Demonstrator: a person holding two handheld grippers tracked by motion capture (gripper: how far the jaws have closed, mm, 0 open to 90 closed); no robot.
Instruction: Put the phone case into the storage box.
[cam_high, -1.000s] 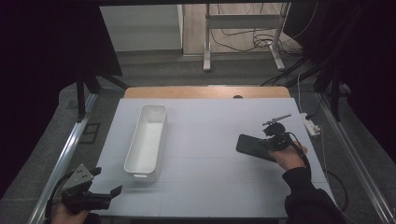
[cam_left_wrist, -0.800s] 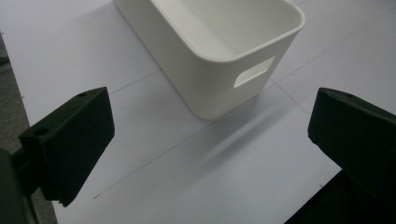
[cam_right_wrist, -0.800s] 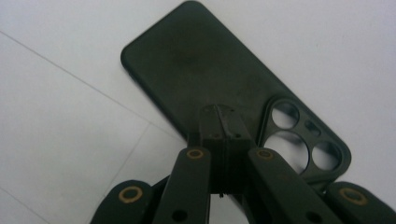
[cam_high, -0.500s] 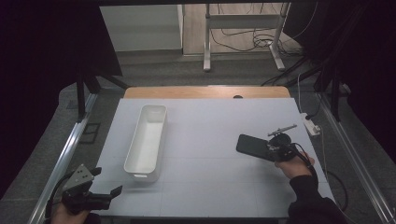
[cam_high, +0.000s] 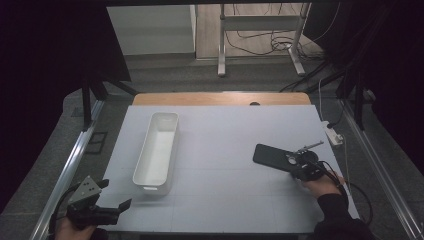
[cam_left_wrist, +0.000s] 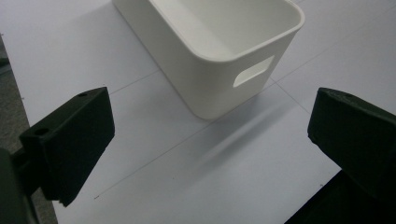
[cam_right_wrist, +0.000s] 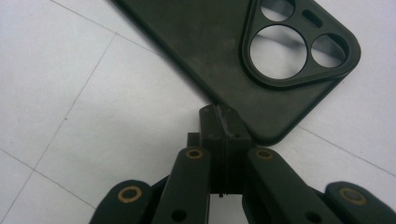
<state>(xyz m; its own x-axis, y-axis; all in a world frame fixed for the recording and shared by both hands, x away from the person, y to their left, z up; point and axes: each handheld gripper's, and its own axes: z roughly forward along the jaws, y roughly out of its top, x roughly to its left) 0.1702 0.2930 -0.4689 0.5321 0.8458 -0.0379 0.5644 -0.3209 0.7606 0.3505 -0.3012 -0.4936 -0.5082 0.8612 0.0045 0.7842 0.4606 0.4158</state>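
Because the right claw (cam_right_wrist: 219, 122) pinches only the edge of the phone case (cam_right_wrist: 224, 51), it may slip before reaching the bin (cam_high: 157, 150). Left claw (cam_left_wrist: 210, 154) is spread wide.

On the table (cam_high: 225, 200), the bin (cam_high: 157, 150) lies left of centre, the phone case (cam_high: 272, 156) right of centre, the left gripper (cam_high: 122, 206) at lower left below the bin, the right gripper (cam_high: 295, 167) at the case's right end.

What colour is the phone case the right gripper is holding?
Black, matte; the phone case shows best in the right gripper view.
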